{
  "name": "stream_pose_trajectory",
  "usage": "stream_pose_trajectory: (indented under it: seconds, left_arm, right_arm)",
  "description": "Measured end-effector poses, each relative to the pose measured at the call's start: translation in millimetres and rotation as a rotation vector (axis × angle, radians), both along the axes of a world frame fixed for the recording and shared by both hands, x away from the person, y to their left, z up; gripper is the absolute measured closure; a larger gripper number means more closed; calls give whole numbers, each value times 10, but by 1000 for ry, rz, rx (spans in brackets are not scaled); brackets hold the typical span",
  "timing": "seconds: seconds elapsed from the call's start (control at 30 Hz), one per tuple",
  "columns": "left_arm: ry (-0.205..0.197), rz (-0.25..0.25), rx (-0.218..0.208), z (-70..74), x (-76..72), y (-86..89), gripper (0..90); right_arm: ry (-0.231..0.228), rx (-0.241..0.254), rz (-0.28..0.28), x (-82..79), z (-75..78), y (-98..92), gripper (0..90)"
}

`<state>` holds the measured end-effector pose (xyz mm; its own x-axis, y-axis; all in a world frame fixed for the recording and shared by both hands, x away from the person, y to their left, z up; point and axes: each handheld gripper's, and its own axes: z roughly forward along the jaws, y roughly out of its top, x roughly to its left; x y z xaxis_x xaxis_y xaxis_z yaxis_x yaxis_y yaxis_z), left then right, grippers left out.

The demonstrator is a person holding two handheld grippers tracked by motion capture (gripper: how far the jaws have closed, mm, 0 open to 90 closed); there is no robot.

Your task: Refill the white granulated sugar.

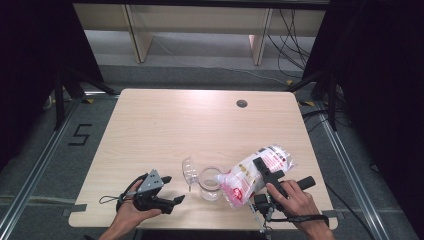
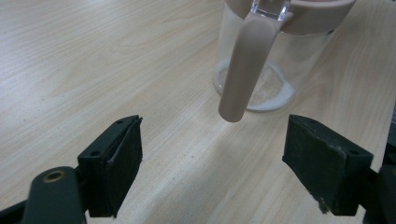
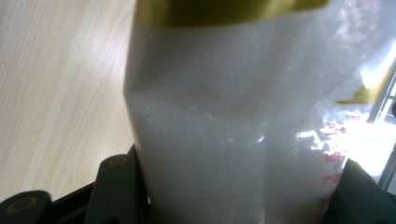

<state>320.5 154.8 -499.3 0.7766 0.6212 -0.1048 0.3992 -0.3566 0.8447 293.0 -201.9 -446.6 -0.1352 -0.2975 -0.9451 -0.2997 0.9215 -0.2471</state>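
We have the right gripper clamped on the clear plastic bag of white granules with red print, tipped so its lower end hangs over the mouth of the clear glass jar with the pale pink rim and handle, which stands on the light wooden table near our edge. A thin white layer already lies in the jar bottom. Our left gripper rests open just beside the jar, its jaws apart on either side of the handle without touching. Nothing steadies the jar, so we judge a nudge from the sagging bag could shift or tip it, and a soft bag mouth off-centre could scatter granules across the table.
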Motion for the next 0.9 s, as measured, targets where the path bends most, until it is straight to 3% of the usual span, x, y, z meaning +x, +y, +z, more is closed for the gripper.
stream_pose_trajectory:
  seconds: [0.27, 0.4, 0.43, 0.5, 0.53, 0.57, 0.7, 0.77, 0.8, 0.9]
  left_arm:
    - [-4, -2, 3, 2, 0, -1, 191]
    - [-3, -2, 3, 3, 1, 1, 191]
    - [-4, -2, 2, 1, -1, -1, 191]
    - [-5, -2, -5, -3, 0, -4, 191]
    - [-3, -2, 3, 2, -1, -1, 191]
    - [-4, -3, 3, 3, 0, 1, 191]
    - [-6, 1, 2, 5, -3, -1, 191]
    - [-10, -1, -5, -1, -1, -4, 191]
    - [-6, 1, 3, 6, -3, 0, 191]
    - [-5, -3, 2, 7, 0, 4, 191]
  right_arm:
    - [-10, -5, 12, -1, 24, 7, 463]
    - [-17, -30, 36, 18, 40, 13, 465]
    - [-6, -1, 21, 12, 15, -1, 465]
    - [-7, -2, 20, 12, 13, -2, 466]
    - [-18, -35, 37, 19, 37, 12, 467]
    - [-8, -2, 19, 10, 13, -3, 467]
    - [-15, -24, 29, 8, 35, 5, 469]
    - [-5, 2, 15, 3, 18, -6, 469]
    - [-20, -31, 37, 13, 45, 9, 470]
    - [-23, -29, 42, 12, 43, 8, 470]
